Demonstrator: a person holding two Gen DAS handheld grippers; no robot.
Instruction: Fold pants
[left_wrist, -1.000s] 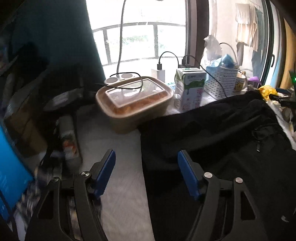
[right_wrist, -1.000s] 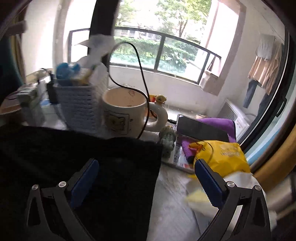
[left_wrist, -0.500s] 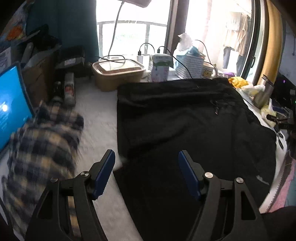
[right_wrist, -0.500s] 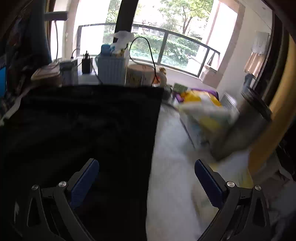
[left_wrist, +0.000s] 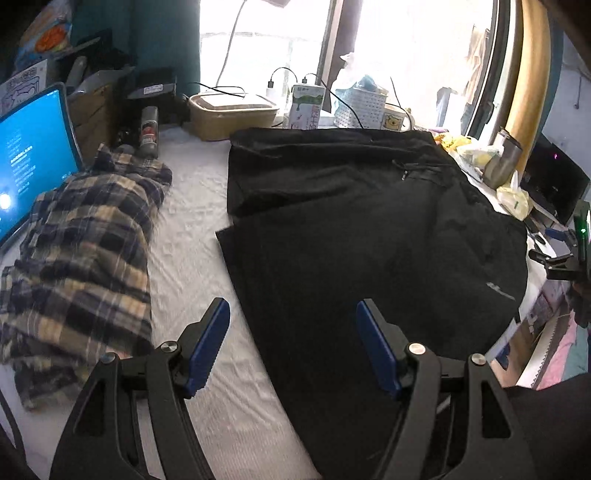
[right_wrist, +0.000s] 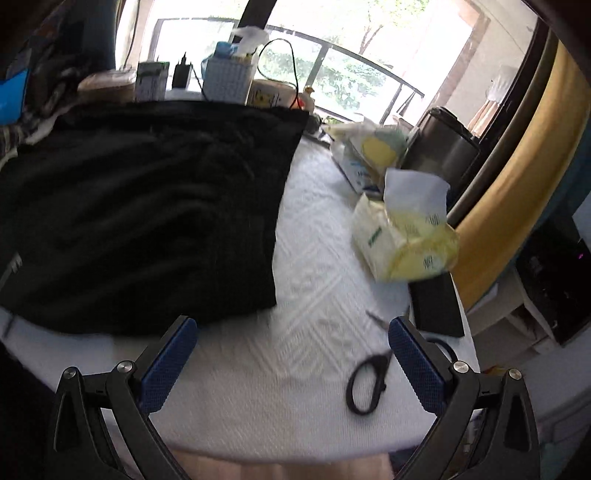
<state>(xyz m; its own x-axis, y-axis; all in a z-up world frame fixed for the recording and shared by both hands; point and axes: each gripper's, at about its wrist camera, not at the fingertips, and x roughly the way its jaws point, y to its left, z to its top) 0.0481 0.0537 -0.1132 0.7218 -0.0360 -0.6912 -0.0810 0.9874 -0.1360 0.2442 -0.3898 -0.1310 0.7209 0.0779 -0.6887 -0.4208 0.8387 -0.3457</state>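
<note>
The black pants (left_wrist: 351, 229) lie spread over the middle of the white-covered desk (left_wrist: 192, 236), soft, limp and light by the look, best pinched at a near corner, while the left gripper (left_wrist: 291, 343) and right gripper (right_wrist: 291, 354) hover spread apart and empty.

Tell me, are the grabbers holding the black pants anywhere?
No. The left gripper and right gripper are both open and empty. The black pants lie flat, unheld.

plaid shirt (left_wrist: 85, 236) | laptop (left_wrist: 29, 155) | scissors (right_wrist: 369, 384) | tissue pack (right_wrist: 402, 236)
</note>
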